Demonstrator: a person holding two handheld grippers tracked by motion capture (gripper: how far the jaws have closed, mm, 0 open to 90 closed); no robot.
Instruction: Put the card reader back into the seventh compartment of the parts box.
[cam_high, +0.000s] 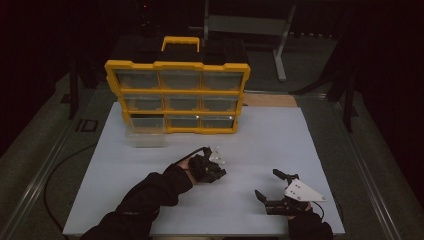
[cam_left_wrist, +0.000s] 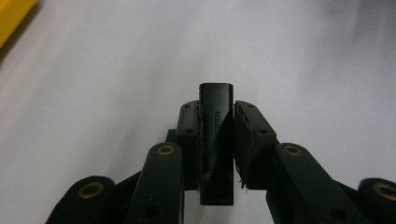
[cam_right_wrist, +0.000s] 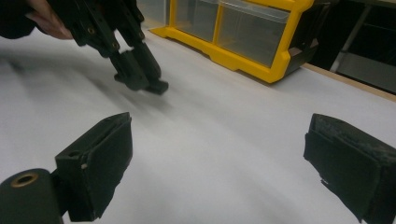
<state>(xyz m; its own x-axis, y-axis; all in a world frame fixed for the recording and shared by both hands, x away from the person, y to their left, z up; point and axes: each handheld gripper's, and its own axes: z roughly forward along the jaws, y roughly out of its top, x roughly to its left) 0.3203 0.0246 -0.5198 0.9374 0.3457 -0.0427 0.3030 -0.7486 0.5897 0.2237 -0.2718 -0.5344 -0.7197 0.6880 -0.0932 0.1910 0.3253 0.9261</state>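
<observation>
the left gripper (cam_left_wrist: 217, 126) is clamped on a small black rectangular plastic block (cam_left_wrist: 216, 140), which stands lengthwise between the two pads, its rounded end poking out just past the fingertips and its other end reaching back toward the gripper body. in the right gripper view this gripper (cam_right_wrist: 148, 83) points down at the white table top (cam_right_wrist: 224, 140), the block's tip (cam_right_wrist: 158, 87) close to the surface; whether it touches i cannot tell. the right gripper (cam_high: 272, 186) rests near the table's front edge, well apart from the left one, jaws spread wide with nothing between them. a yellow drawer cabinet with clear plastic bins (cam_high: 177, 96) stands at the far side, one clear bin (cam_high: 145, 137) pulled out onto the table.
</observation>
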